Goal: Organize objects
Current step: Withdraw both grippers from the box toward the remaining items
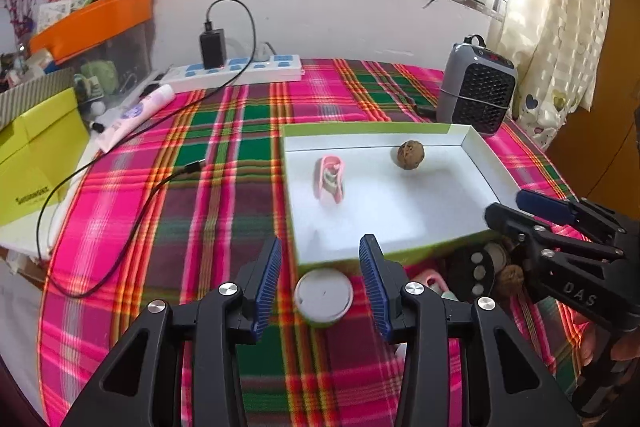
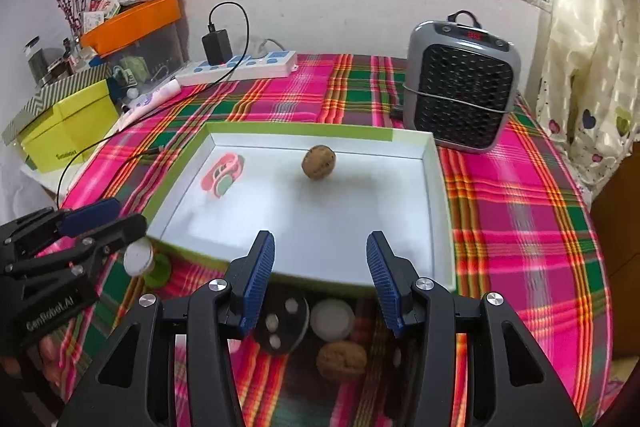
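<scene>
A white tray with a green rim (image 1: 472, 151) (image 2: 436, 187) lies on the plaid cloth. In it are a walnut (image 1: 410, 155) (image 2: 318, 161) and a pink clip (image 1: 330, 179) (image 2: 222, 174). My left gripper (image 1: 320, 279) is open, its fingers either side of a white-capped green jar (image 1: 323, 295) (image 2: 139, 258) in front of the tray. My right gripper (image 2: 320, 283) (image 1: 516, 211) is open above a black disc with white dots (image 2: 282, 323) (image 1: 476, 273), a white cap (image 2: 332, 319) and a second walnut (image 2: 341, 359) (image 1: 510, 279).
A grey heater (image 1: 476, 91) (image 2: 460, 91) stands behind the tray at the right. A power strip with a charger (image 1: 236, 67) (image 2: 240, 63) and its cable (image 1: 100, 207) lie at the back left. Yellow-green boxes (image 1: 36, 155) (image 2: 68, 131), a tube (image 1: 132, 117) and an orange bin (image 1: 92, 23) crowd the left edge.
</scene>
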Tool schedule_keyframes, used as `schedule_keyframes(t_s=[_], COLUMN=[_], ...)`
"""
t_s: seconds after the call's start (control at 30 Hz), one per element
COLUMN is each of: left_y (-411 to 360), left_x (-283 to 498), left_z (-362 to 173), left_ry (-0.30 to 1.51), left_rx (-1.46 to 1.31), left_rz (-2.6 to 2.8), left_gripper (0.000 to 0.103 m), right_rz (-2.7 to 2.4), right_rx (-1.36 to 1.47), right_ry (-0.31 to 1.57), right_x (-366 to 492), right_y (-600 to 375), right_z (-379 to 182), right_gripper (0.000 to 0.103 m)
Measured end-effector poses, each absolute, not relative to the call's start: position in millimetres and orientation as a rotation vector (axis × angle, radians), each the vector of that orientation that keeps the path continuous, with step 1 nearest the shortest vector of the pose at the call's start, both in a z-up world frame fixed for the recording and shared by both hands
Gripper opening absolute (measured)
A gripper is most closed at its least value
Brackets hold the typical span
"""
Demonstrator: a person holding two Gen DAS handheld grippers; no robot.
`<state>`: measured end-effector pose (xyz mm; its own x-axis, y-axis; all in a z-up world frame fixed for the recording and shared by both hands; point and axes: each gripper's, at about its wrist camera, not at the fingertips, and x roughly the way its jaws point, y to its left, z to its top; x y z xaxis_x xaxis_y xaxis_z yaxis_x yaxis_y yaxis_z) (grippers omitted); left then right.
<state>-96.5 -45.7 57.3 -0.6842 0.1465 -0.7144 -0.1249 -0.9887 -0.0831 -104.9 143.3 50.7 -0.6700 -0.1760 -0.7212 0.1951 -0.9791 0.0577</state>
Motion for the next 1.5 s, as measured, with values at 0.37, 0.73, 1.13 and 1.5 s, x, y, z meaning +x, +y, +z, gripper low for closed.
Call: schedule_keyframes(t_s=[0.37, 0.73, 1.13, 1.5], left_y=[-55, -54, -57, -59], left_x=[-69, -57, -60, -67], left_z=[42, 30, 21, 14], left_ry=[-0.108, -0.144, -0.144, -0.162], left_rx=[-1.177, -1.173, -1.203, -1.231], left_rz=[2.741, 2.703, 2.686, 2.681], left_gripper=[0.041, 0.041, 0.042, 0.042], right_rz=[-2.727, -2.742, -2.77, -2.776], right_rx=[1.121, 1.08, 1.14, 1.221], right_ry=[0.033, 0.074, 0.029, -0.003], right_x=[-71, -47, -34, -43], right_y=[151, 159, 185, 204], right_z=[50, 52, 37, 22], right_gripper=[0.049, 0.049, 0.049, 0.049])
